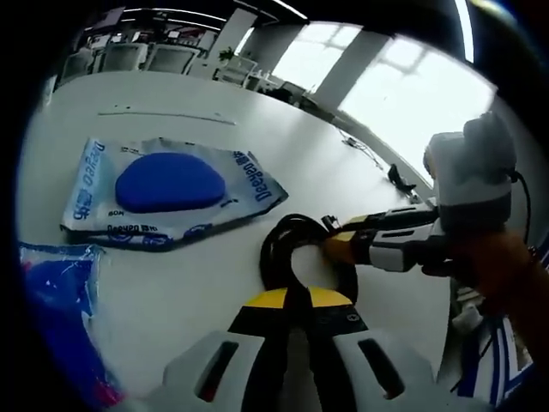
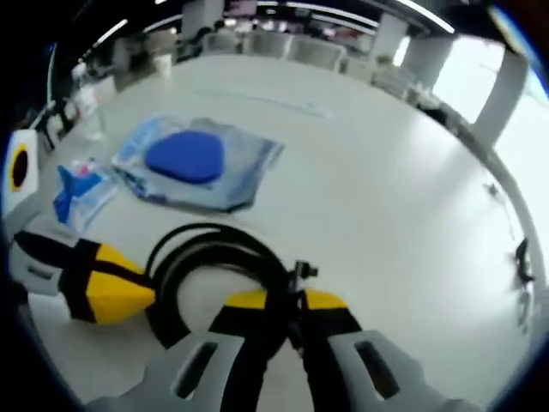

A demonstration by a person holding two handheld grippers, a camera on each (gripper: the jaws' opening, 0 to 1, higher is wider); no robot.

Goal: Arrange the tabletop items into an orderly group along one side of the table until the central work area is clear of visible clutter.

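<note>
1. White tabletop [image 1: 197, 283] is stretching away toward office chairs [image 1: 129, 56] and bright windows [image 1: 403, 86] at the far end of an open room.
2. Nearest, the left gripper [image 1: 297, 302] is closing its yellow-tipped jaws narrowly on the near arc of a coiled black cable [image 1: 287, 236]; in the right gripper view the right gripper [image 2: 287, 302] is pinching the same cable [image 2: 206, 253] from the other side, jaws drawn nearly together.
3. Just beyond the coil, a clear packet holding a blue oval pad [image 1: 167, 184] is lying flat near mid-table; it is showing again in the right gripper view [image 2: 193, 163].
4. Beside it toward the table edge, a smaller blue-printed packet [image 2: 81, 190] is resting apart from the coil.
5. Likely trouble: both claws are gripping one springy coil, so pulling in different directions could unwind it or flick a loop free, and dragging it sideways could sweep the packets out of line.
</note>
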